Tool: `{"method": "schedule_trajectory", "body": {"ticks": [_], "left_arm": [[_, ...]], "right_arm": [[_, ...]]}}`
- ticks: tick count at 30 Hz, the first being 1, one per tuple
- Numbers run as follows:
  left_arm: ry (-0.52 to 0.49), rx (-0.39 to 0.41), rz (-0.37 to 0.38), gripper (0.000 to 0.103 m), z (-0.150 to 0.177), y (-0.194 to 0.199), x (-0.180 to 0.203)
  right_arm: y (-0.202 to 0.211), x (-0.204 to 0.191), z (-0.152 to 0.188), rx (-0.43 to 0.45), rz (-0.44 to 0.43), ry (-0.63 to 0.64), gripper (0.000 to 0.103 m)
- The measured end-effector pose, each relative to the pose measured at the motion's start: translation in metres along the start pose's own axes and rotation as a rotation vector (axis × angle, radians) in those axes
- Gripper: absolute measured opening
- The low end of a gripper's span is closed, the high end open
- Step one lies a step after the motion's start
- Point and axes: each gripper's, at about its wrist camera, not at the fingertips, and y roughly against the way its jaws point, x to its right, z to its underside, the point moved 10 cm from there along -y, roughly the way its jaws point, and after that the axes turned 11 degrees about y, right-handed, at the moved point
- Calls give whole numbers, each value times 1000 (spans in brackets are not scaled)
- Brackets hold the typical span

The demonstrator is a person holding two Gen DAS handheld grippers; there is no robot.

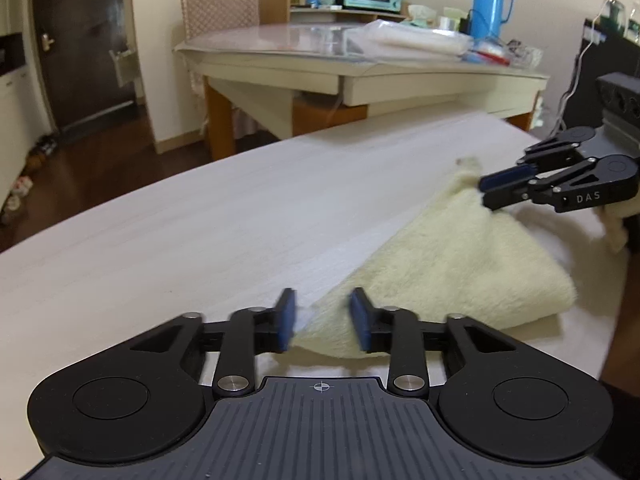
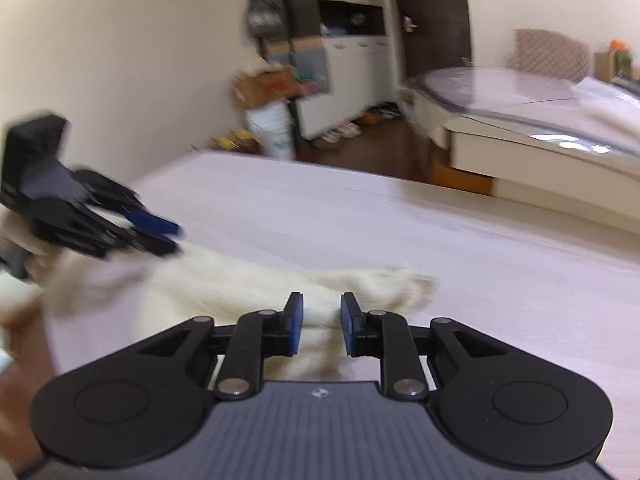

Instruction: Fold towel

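1. Your right wrist view is smeared by motion — the towel's [image 2: 240, 280] left edge and the left gripper [image 2: 170, 236] beyond it are hard to make out.
2. Your left gripper [image 1: 322, 320] stands wide apart, a towel [image 1: 452, 260] corner lying between its pads on the table [image 1: 200, 220].
3. Your right gripper [image 2: 320, 324] is parted too — cream pile between the pads, none pinched.
4. From the left, the right gripper [image 1: 486, 192] sits at the towel's far corner.

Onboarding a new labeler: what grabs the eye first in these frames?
The fluffy cream towel lying rumpled on the pale wood table, with the open left gripper at its near corner and the right gripper at its far edge. Behind, a bright blue thermos on the cluttered second table.
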Motion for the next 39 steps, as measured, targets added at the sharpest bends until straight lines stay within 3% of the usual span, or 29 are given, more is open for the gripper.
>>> {"method": "schedule_trajectory", "body": {"ticks": [3, 6, 9, 13, 18, 21, 26, 34, 39], "left_arm": [[-3, 2, 2, 39, -1, -2, -1], [-14, 8, -8, 39, -3, -4, -2], [-1, 12, -15, 36, -4, -4, -2], [79, 51, -8, 31, -9, 13, -1], [82, 62, -17, 30, 5, 28, 16], [94, 83, -48, 30, 3, 29, 11], [132, 103, -38, 29, 0, 38, 11], [161, 61, -37, 27, 4, 13, 7], [110, 62, -52, 23, -4, 0, 1]], "right_arm": [[11, -3, -8, 50, 6, 37, 23], [4, -3, -13, 43, 22, 88, 25], [-13, 4, -6, -23, 46, 110, 23], [3, 9, -12, 33, 35, 20, 23], [7, 10, -16, 30, 66, 89, 27], [6, 8, -17, 14, 71, 128, 29], [-1, 4, -10, -32, 73, 181, 29], [1, 7, -3, -21, 75, 157, 30], [8, 4, 1, -20, 92, 133, 30]]}}
